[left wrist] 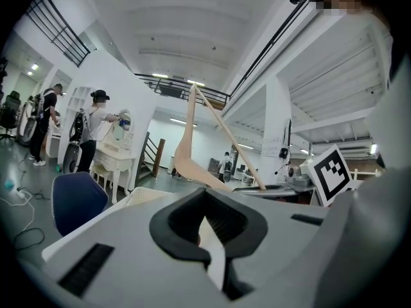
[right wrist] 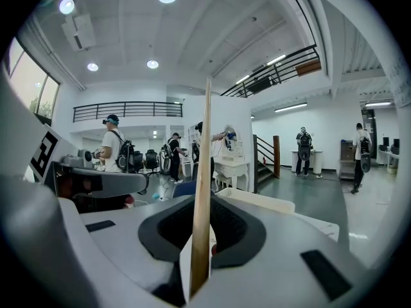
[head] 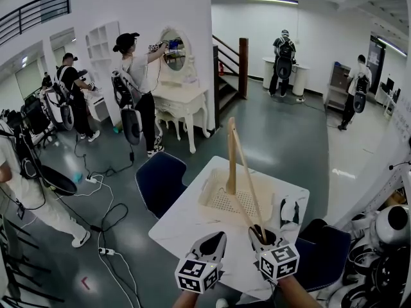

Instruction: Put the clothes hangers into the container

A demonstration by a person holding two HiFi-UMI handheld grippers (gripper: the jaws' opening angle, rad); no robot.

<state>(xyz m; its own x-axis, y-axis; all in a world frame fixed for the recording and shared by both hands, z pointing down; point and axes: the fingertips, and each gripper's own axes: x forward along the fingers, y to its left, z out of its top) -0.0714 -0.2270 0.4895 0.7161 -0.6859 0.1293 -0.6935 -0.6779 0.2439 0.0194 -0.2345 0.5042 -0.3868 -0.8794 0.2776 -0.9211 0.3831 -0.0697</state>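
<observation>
Head view: right gripper (head: 262, 235) clamped on hanger (head: 232, 153), long axis upright and tilted slightly left, rising over container (head: 207, 194) just ahead. Left gripper (head: 215, 241) drawn together, empty, close beside. Container near far edge of table (head: 176, 226); clear room above for lowering.

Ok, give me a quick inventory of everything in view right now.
table: one, white, in front
container: one, cream, perforated, on the table
hanger: one, pale wood, upright above the container
chairs: two, dark blue, left and right of the table
dressing table: one, white, with mirror, far wall
people: several, standing around the room
cables: black, on the floor at left
left gripper: one, white and black, empty, over the table's near edge
right gripper: one, white and black, shut on the hanger's lower end
</observation>
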